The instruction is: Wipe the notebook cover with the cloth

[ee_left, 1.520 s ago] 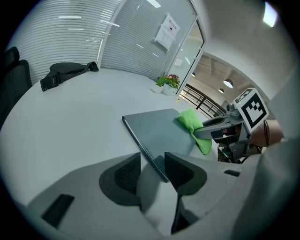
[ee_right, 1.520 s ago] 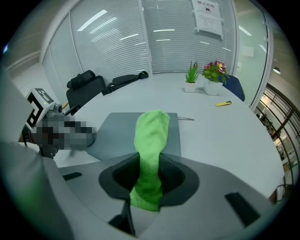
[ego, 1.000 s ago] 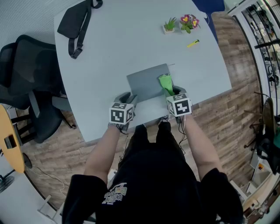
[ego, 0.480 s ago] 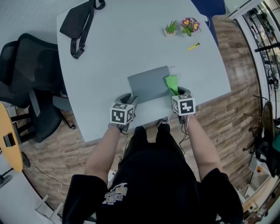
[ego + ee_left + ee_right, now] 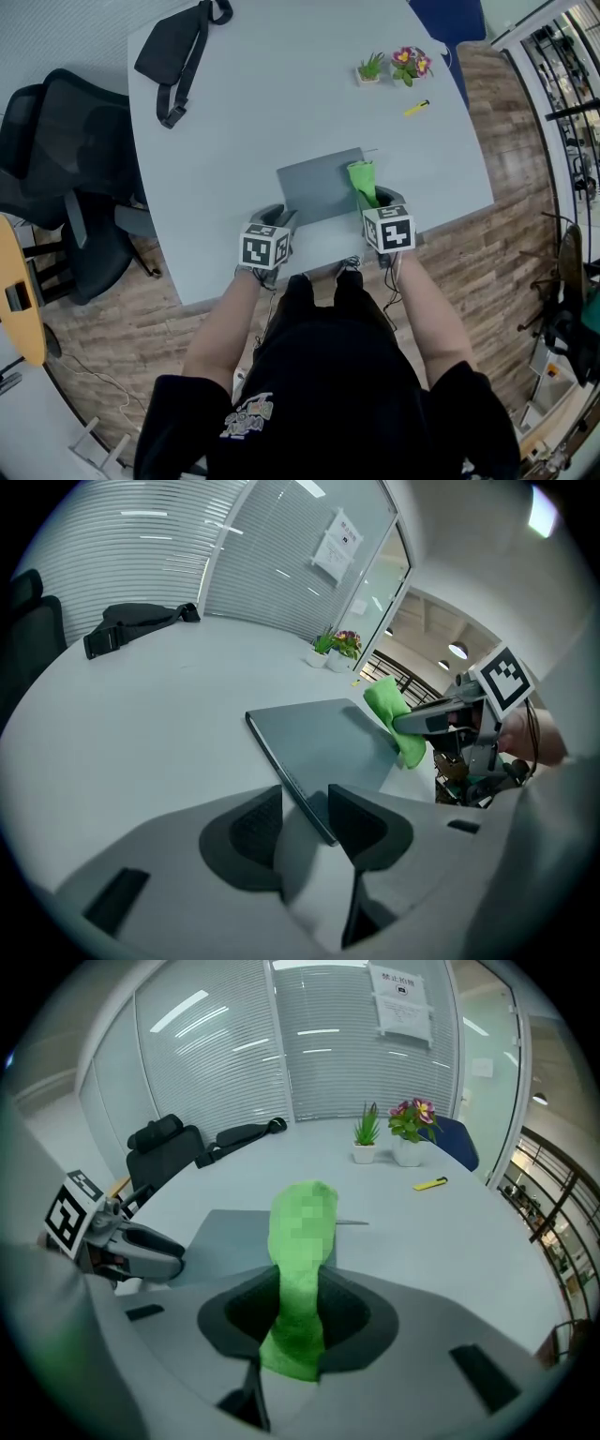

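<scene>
A grey notebook (image 5: 322, 185) lies shut on the pale table (image 5: 262, 112) near its front edge. My left gripper (image 5: 281, 217) stands at the notebook's near left corner. In the left gripper view that corner (image 5: 314, 761) lies between the jaws with a strip of table showing beside the left pad, so the gripper (image 5: 305, 822) is open. My right gripper (image 5: 375, 199) is shut on a green cloth (image 5: 362, 180). The cloth (image 5: 300, 1241) sticks up and forward out of the jaws over the notebook's right edge.
A black bag (image 5: 173, 52) lies at the table's far left. Two small potted plants (image 5: 371, 69) (image 5: 409, 64) and a yellow marker (image 5: 416, 108) sit at the far right. A black office chair (image 5: 56, 169) stands left of the table, over wooden flooring.
My right gripper carried the cloth right, past the notebook's right edge, then came back slightly left. The left gripper has stayed at the corner.
</scene>
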`<state>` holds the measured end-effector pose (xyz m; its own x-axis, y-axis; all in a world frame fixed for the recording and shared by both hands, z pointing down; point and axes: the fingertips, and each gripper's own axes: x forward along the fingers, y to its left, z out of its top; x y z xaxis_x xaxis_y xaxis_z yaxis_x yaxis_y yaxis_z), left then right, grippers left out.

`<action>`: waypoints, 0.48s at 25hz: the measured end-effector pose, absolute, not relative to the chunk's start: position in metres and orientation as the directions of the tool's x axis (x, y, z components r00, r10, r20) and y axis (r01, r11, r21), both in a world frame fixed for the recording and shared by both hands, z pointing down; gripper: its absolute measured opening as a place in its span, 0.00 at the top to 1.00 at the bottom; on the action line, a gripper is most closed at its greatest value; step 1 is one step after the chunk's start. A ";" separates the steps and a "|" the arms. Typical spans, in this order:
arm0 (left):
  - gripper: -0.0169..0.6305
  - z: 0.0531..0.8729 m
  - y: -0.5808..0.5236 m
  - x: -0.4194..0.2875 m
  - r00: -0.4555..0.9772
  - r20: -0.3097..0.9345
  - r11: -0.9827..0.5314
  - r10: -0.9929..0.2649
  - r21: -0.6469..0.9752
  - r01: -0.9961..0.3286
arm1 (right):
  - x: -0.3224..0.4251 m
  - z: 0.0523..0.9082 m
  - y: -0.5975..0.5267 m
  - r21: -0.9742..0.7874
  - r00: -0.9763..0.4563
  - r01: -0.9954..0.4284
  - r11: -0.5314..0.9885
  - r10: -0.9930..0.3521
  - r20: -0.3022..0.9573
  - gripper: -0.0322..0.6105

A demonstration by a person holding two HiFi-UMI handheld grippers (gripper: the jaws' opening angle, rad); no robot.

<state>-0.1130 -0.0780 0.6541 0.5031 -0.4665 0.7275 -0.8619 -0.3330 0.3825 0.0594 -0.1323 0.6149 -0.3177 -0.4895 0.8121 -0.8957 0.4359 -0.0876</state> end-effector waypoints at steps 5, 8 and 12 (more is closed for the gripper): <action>0.73 0.654 -0.078 -0.112 0.504 0.727 -0.331 -0.467 0.385 -0.862 | 0.020 0.606 -0.133 -0.143 -0.396 -0.861 0.487 -0.468 0.790 0.78; 0.74 0.654 -0.078 -0.111 0.505 0.724 -0.328 -0.469 0.388 -0.861 | -0.004 0.604 -0.132 -0.154 -0.431 -0.833 0.531 -0.448 0.783 0.78; 0.74 0.654 -0.078 -0.111 0.508 0.721 -0.327 -0.471 0.392 -0.860 | -0.035 0.606 -0.127 -0.186 -0.481 -0.792 0.582 -0.405 0.777 0.78</action>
<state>-0.1108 -0.0776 0.6543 0.5081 -0.4707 0.7213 -0.8598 -0.3268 0.3924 -0.0352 -0.1274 0.6059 -0.4809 -0.4055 0.7774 -0.7918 0.5816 -0.1865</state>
